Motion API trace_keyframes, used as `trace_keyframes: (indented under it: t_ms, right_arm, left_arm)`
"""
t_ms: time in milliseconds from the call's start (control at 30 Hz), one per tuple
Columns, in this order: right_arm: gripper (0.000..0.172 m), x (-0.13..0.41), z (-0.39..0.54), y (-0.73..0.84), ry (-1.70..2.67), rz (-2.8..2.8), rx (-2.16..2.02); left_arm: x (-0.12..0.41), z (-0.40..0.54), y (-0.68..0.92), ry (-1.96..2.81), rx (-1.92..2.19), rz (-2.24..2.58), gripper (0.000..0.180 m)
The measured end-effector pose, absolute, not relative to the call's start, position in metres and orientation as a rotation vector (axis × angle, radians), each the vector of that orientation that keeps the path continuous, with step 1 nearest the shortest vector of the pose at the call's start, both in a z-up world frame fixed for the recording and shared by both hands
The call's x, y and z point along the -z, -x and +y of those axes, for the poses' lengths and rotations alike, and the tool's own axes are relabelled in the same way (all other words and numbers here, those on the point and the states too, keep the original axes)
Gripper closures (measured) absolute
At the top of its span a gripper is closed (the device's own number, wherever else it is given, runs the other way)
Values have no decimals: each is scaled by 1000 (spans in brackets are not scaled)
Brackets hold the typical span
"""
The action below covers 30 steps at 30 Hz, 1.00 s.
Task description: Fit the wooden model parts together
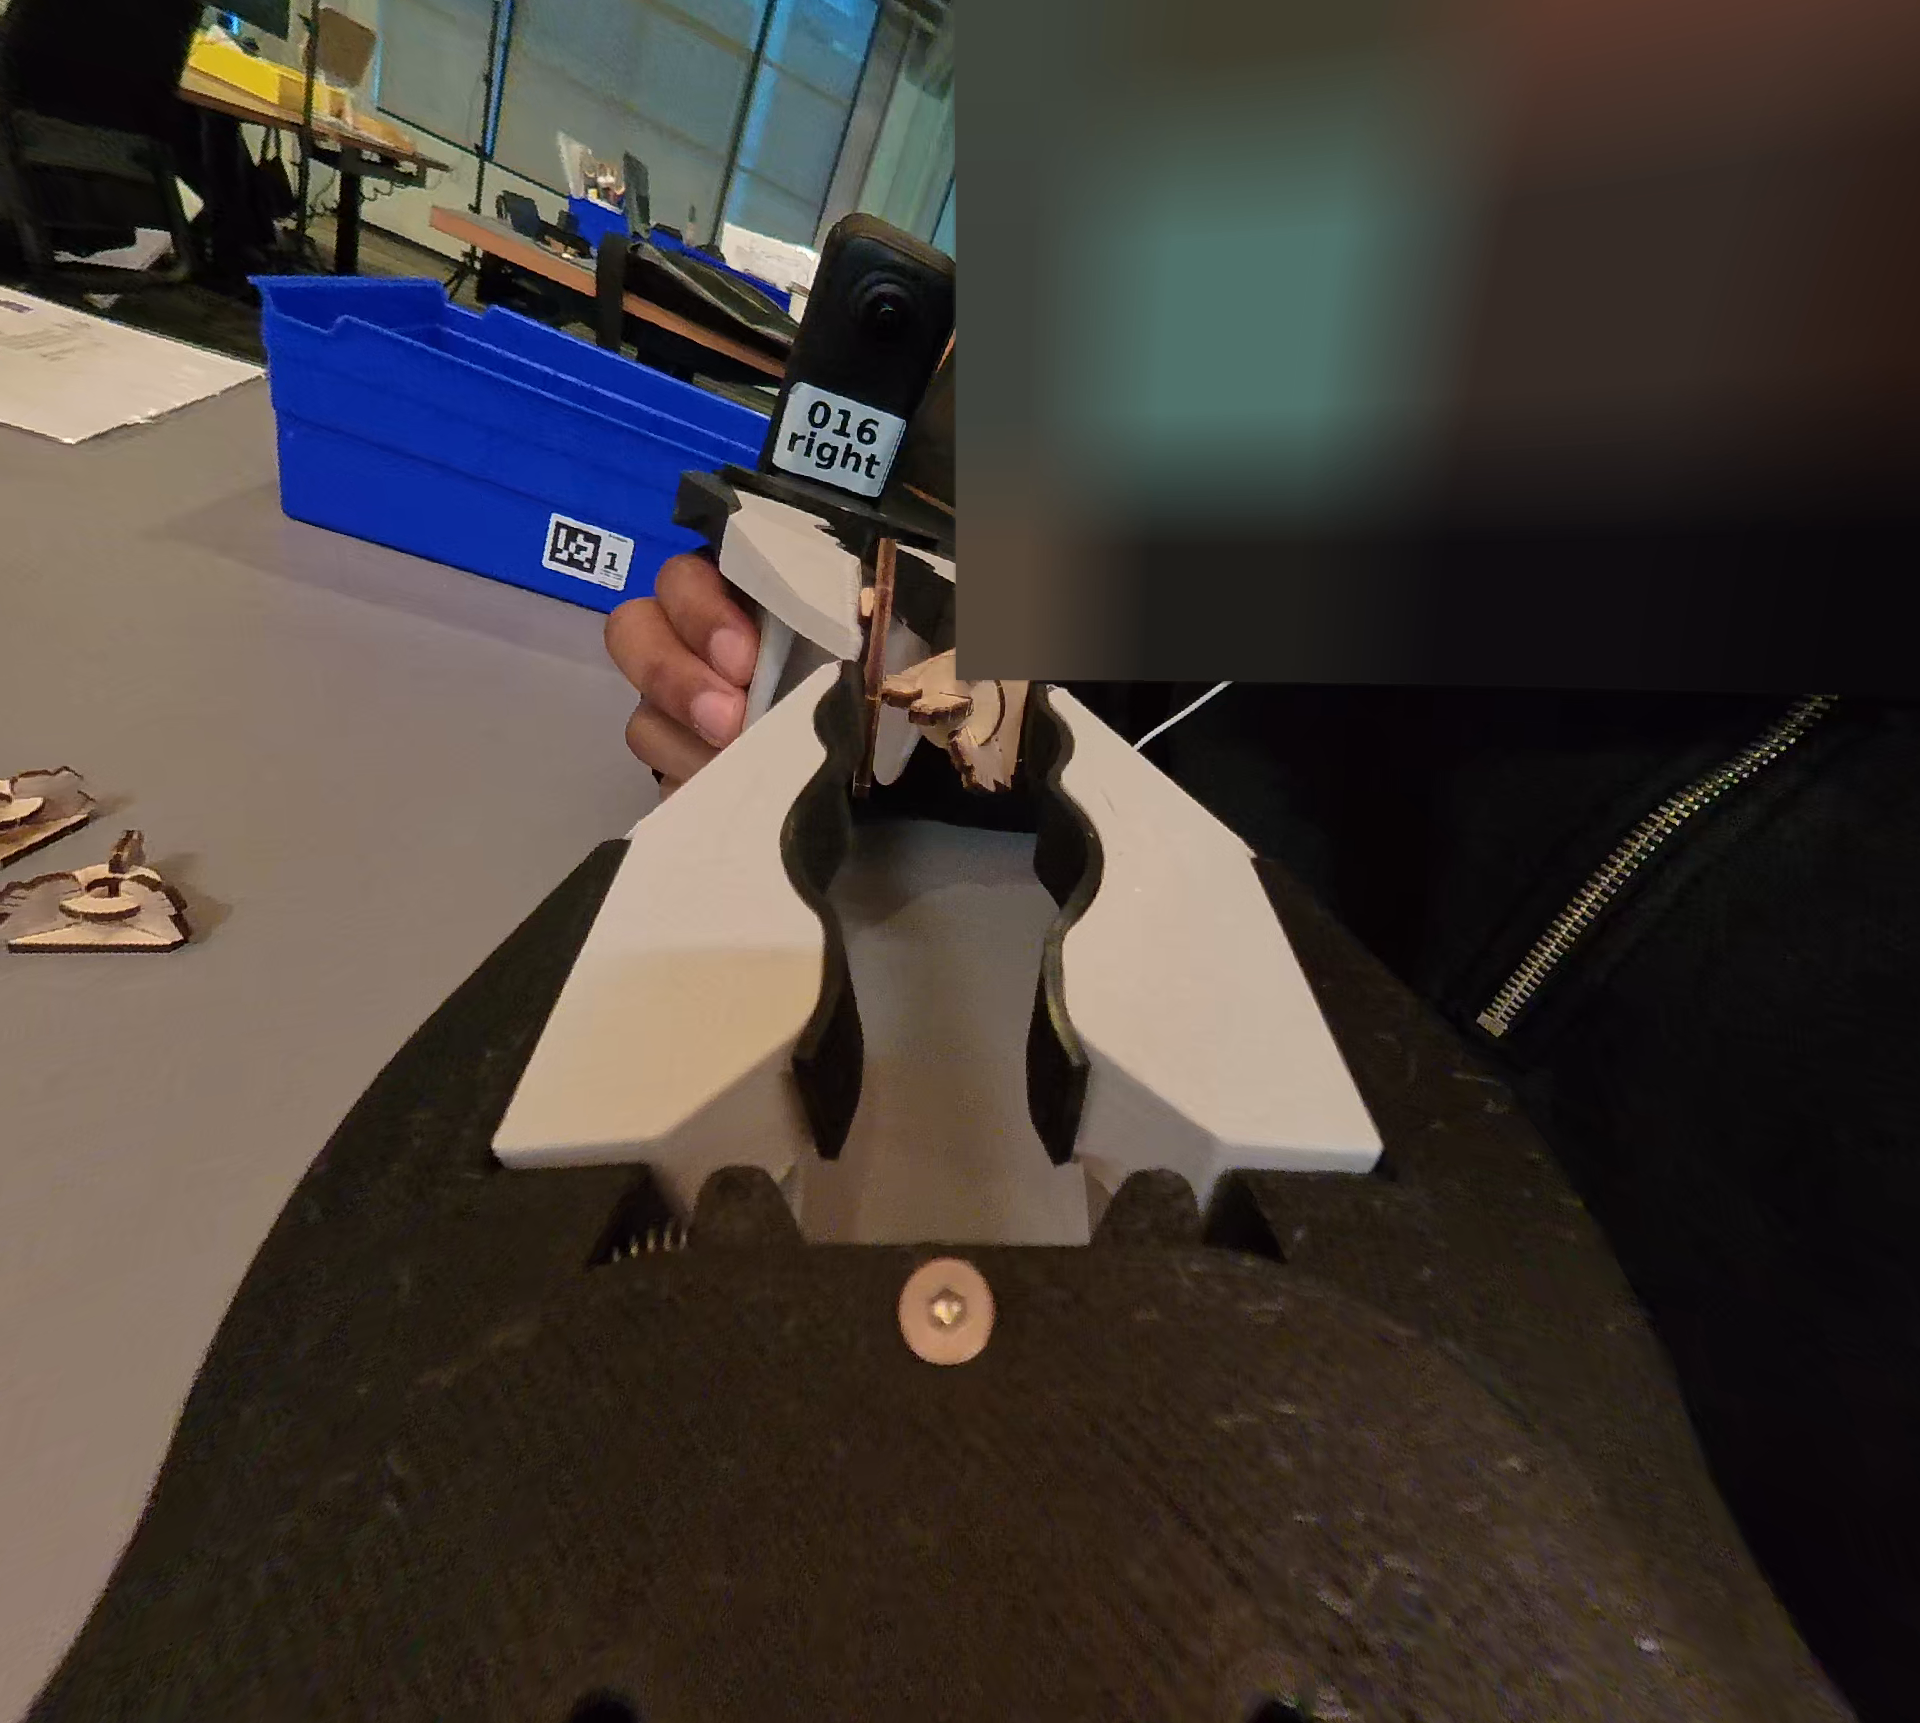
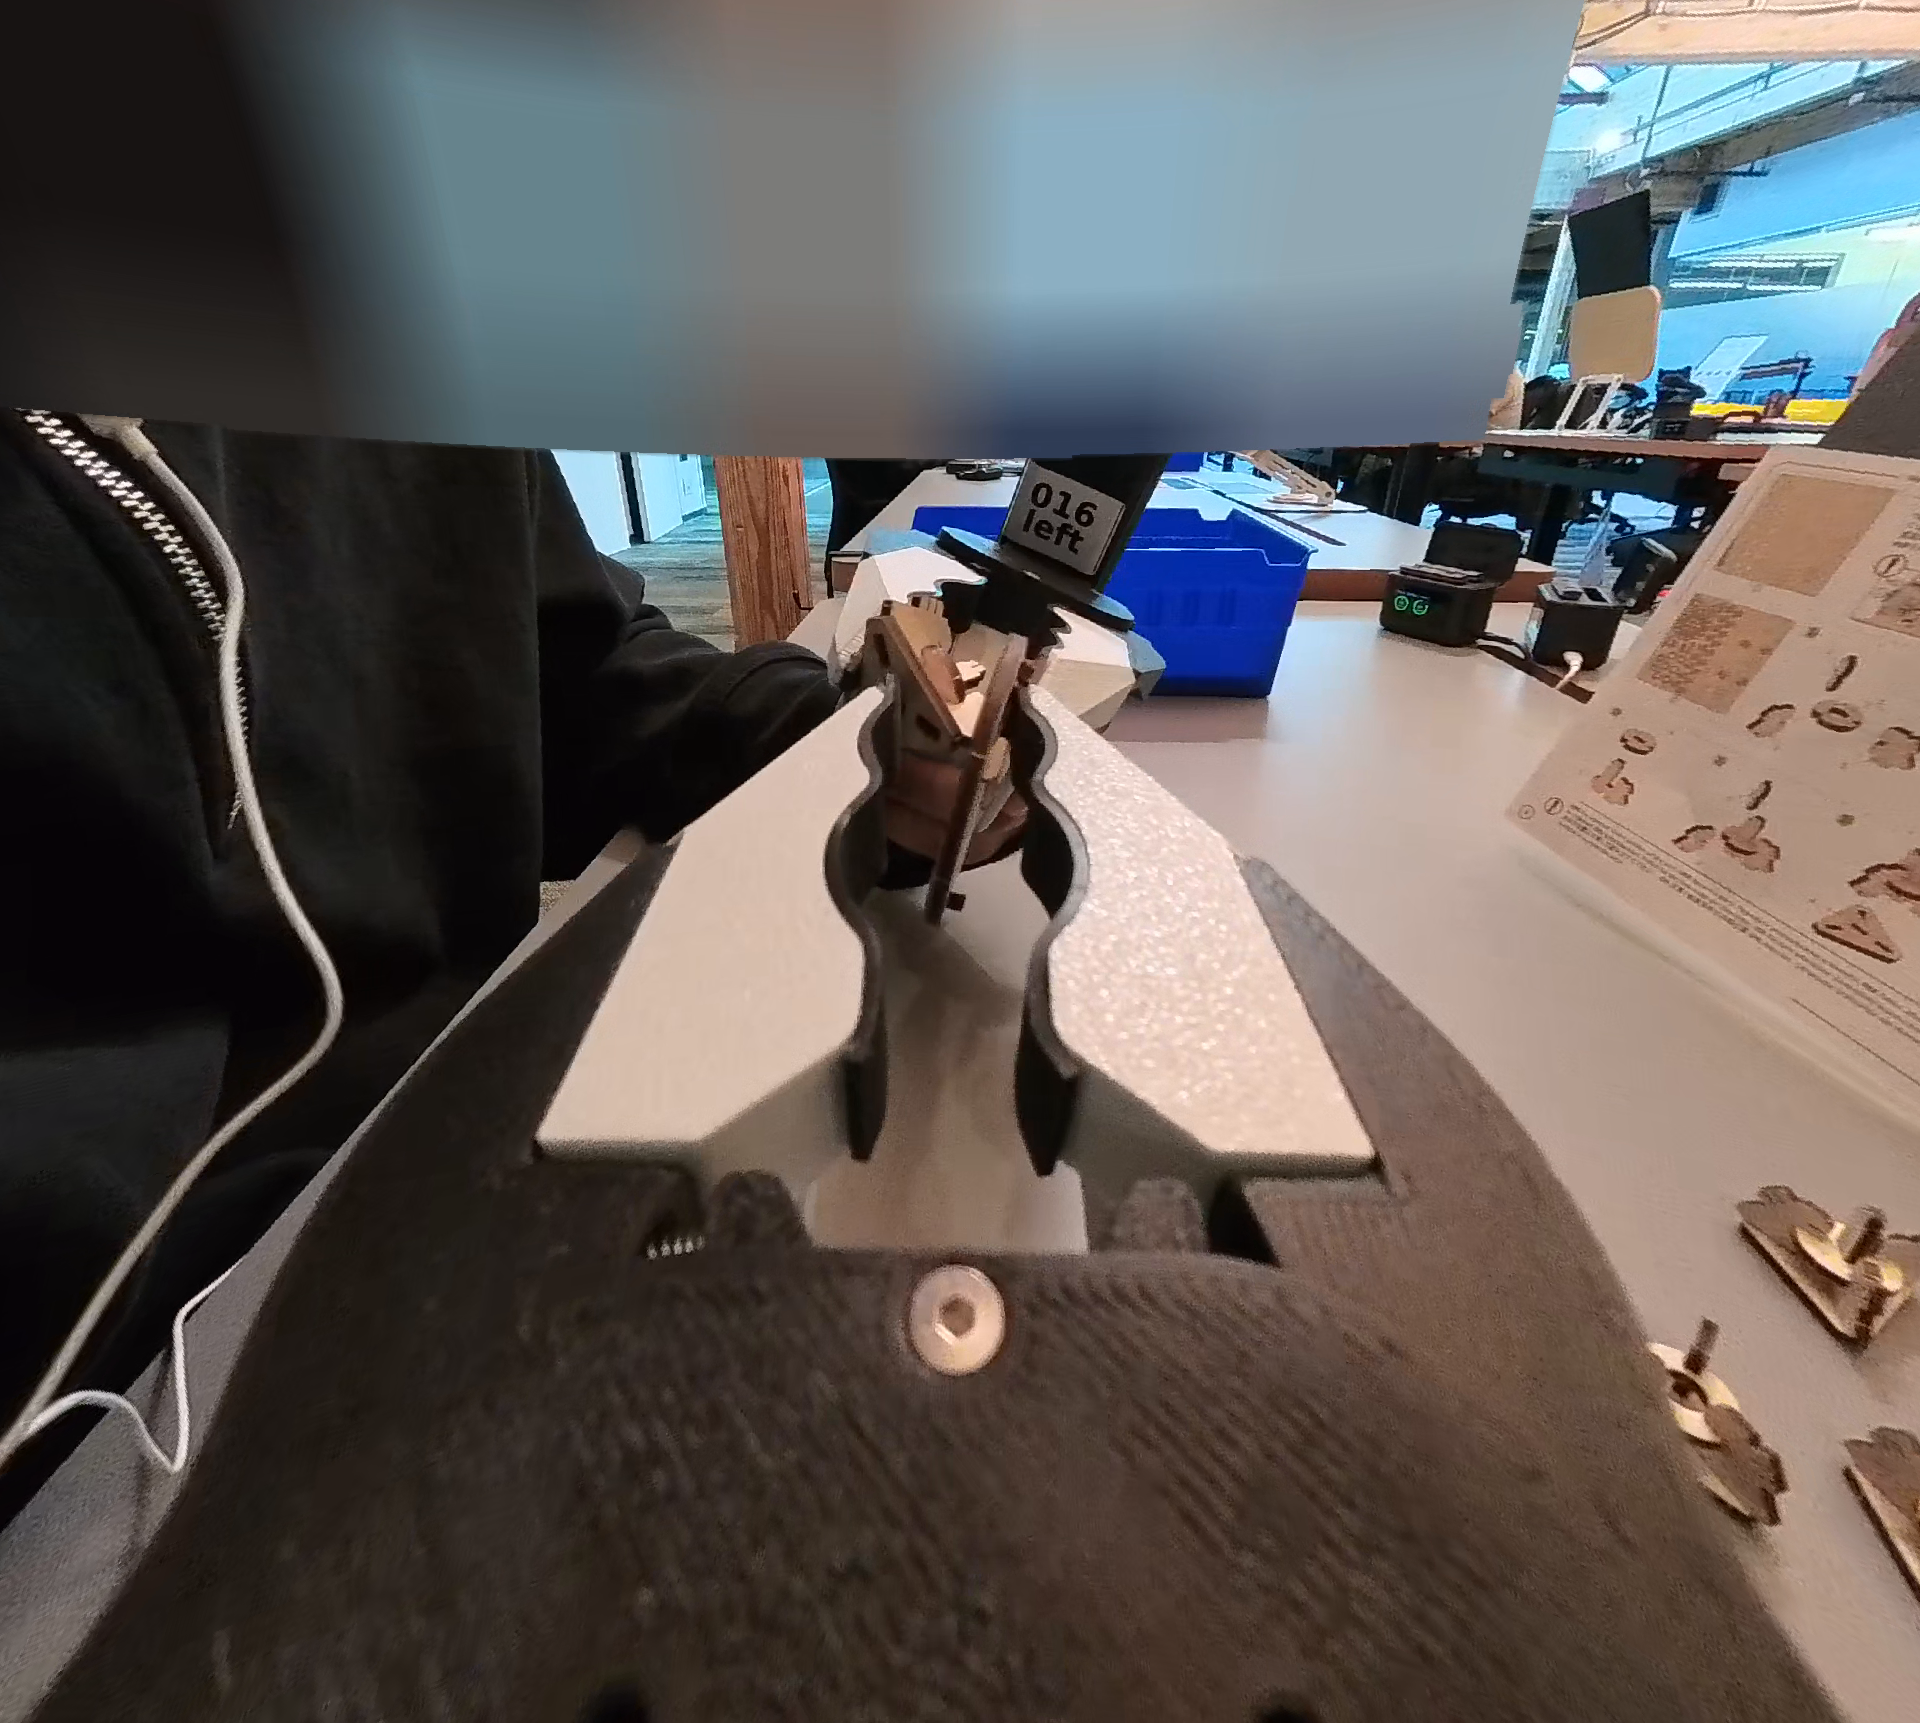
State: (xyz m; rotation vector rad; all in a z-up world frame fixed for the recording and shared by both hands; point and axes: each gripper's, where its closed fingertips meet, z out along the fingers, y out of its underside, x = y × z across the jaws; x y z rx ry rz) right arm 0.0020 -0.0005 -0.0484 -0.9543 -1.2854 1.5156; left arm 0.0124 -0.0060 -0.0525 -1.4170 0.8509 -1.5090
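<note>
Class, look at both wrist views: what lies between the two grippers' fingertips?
Small wooden laser-cut pieces, a flat plate and a stepped part, bridge the left gripper and right gripper; both views show this.

Two handheld grippers, left gripper (image 1: 940,717) and right gripper (image 2: 951,728), meeting fingertip to fingertip above one grey table (image 1: 208,1154). Two small wooden assemblies (image 1: 99,904) on the table in the left wrist view; three or four (image 2: 1829,1268) near right in the right wrist view. One blue bin (image 1: 457,426). One printed instruction sheet (image 2: 1756,738). Two black chargers (image 2: 1455,593) far right.
</note>
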Motion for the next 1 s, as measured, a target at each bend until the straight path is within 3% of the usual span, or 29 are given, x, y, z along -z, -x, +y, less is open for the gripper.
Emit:
trace_keyframes:
  t_ms: [1000]
  right_arm:
    - [155,49,3,-2,961,-1275,-1536]
  left_arm:
    - [53,-3,-12,1441,1503,831,151]
